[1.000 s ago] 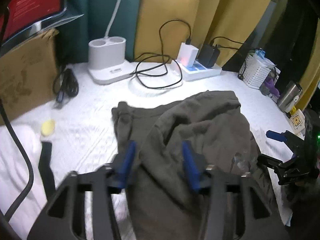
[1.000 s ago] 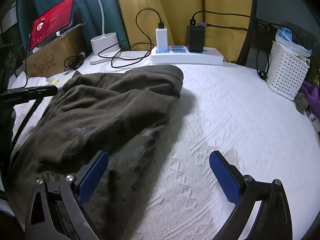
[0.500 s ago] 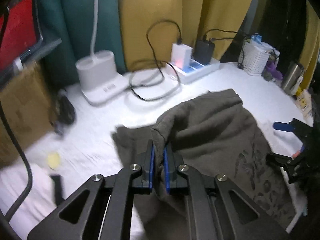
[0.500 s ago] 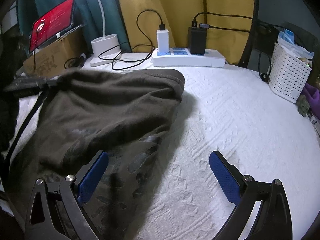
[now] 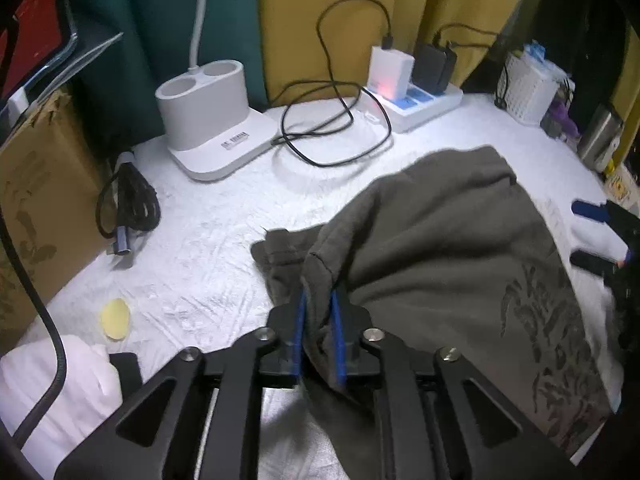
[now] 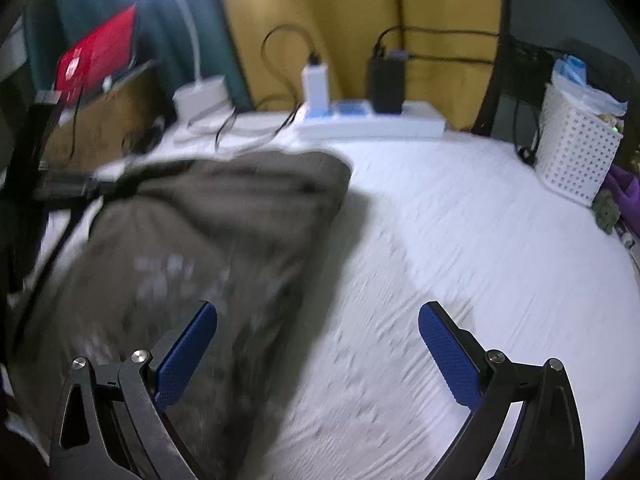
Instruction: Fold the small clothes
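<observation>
Hidden, cropped and blurred regions, both wrist views.
Right view motion-blurred: garment (image 6: pixel 208 248) print illegible, left gripper (image 6: pixel 60 188) only a dark smear. Left view: pinched cloth edge hidden between left gripper (image 5: pixel 319 334) pads; right gripper (image 5: pixel 600 236) cut by frame edge; red-screened object (image 5: pixel 32 28), possibly a tablet, cropped.

Left gripper (image 5: pixel 318 312): jaws nearly closed, blue pads (image 5: pixel 337 336) pinching a fold of dark cloth between them, raised above the bed's white cover.
Right gripper (image 6: pixel 318 344): jaws spread wide, blue pads (image 6: pixel 448 360) apart with nothing between them; it probably hung low near the bed's front edge, though the blur left its height unclear.
Right gripper, left wrist view (image 5: pixel 596 236): at the bed's right edge.
</observation>
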Demonstrator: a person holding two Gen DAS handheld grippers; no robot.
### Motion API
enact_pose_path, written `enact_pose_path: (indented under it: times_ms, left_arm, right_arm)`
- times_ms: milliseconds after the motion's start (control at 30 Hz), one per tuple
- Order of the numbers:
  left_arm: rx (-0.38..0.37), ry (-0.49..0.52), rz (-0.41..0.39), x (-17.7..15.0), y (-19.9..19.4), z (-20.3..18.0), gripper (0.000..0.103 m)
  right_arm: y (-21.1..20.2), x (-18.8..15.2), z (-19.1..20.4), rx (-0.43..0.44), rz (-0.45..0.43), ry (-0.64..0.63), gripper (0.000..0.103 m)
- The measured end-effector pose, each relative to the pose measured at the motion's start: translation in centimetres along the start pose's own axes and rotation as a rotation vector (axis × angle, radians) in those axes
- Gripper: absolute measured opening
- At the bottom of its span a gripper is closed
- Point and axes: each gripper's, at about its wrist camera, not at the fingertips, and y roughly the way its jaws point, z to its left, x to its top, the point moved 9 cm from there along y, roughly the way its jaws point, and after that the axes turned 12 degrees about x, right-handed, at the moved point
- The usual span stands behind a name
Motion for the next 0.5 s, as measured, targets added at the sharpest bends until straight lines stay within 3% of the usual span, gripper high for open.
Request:
enact_pose_path:
  times_ms: [100, 200, 333, 400, 433, 500]
  left_arm:
    - [-0.018, -0.043, -0.034, 1.5, -0.2, 0.3, 0.031]
    - [-0.038, -0.041, -0.039, 2.5, 0.6, -0.3, 0.033]
    - [-0.052, -0.022, -0.039, 2.4, 1.5, -1.4, 0.033]
    - [-0.039, -0.020, -0.024, 1.8, 2.4, -1.5, 0.032]
    - [-0.034, -0.025, -0.028, 1.6, 2.6, -1.4, 0.031]
    - [-0.015, -0.039, -0.045, 1.4, 3.0, -1.0, 0.019]
  right_arm:
    - [0.2, 3.2, -0.9, 0.017, -0.049, 0.003, 0.101]
    - [2.1, 5.7, -1.8, 0.091, -0.048, 0.057, 0.098]
    - [4.8, 6.4, -2.9, 0.110, -0.002, 0.116, 0.065]
    - [6.1, 6.1, -3.0, 0.131, 0.027, 0.132, 0.062]
    - [6.4, 6.0, -2.9, 0.133, 0.032, 0.129, 0.055]
    - [7.5, 5.9, -2.8, 0.135, 0.047, 0.120, 0.045]
